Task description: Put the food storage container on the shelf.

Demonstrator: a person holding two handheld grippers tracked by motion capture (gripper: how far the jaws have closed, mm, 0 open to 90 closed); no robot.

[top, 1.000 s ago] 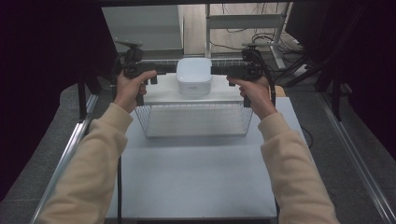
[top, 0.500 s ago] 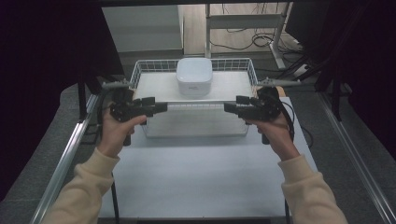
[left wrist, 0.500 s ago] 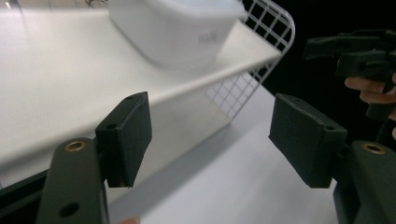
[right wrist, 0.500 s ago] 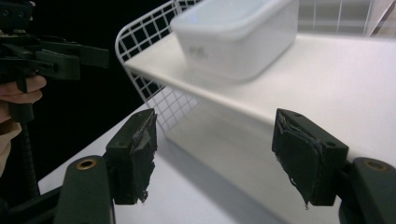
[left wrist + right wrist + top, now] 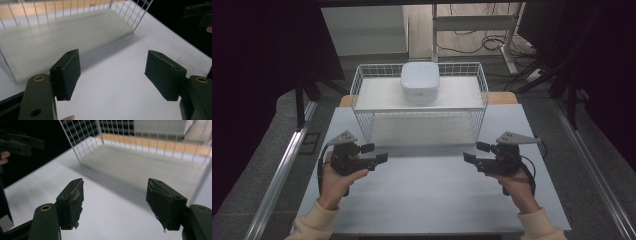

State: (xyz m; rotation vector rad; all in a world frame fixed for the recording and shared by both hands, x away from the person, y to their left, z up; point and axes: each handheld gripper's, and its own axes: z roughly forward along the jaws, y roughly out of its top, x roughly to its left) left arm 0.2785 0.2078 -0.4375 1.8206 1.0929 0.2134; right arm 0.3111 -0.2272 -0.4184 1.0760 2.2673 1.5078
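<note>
White wire mesh basket (image 5: pixel 419 107) stands at the far side of the pale table (image 5: pixel 432 200), a white rounded-square box (image 5: pixel 420 81) resting on its top shelf, its small dark label too small to read. Nearer the person, the left gripper (image 5: pixel 378 153) and right gripper (image 5: pixel 472 152) hover well apart over bare tabletop, facing each other, jaws spread wide and empty; the left jaws have just been opening.

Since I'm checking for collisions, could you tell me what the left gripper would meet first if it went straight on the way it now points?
Judging by the high view, probably the right gripper: the left gripper points across bare table at it, jaws open and empty.
</note>
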